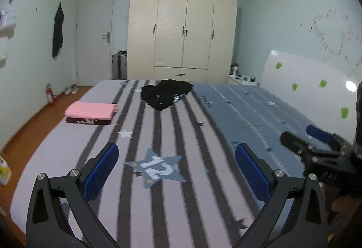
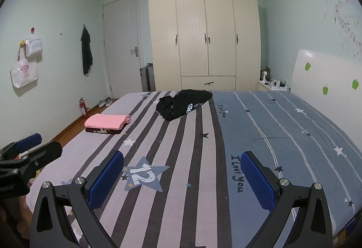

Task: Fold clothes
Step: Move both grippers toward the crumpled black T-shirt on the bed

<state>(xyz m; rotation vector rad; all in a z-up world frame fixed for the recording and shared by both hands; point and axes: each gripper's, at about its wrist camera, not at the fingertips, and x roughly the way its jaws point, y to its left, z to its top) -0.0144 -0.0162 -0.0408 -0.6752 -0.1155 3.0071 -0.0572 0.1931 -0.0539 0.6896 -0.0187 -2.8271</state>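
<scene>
A crumpled black garment (image 1: 166,95) (image 2: 184,103) with white print lies at the far end of the bed. On the bed's left side sits a folded pink garment (image 1: 90,110) (image 2: 106,121) stacked on a folded dark red one (image 1: 87,121) (image 2: 103,130). My left gripper (image 1: 176,171) hovers open over the near end of the striped sheet (image 1: 163,202), holding nothing. My right gripper (image 2: 182,177) is also open and empty, beside the left one. Each gripper shows at the edge of the other's view: the right gripper (image 1: 303,137) and the left gripper (image 2: 38,142).
The bed has a white headboard (image 1: 303,87) (image 2: 325,73) on the right. A cream wardrobe (image 1: 181,28) (image 2: 203,35) stands behind the bed, a door (image 1: 95,33) to its left. A fire extinguisher (image 1: 49,94) and shoes (image 1: 71,89) rest on the wooden floor at left.
</scene>
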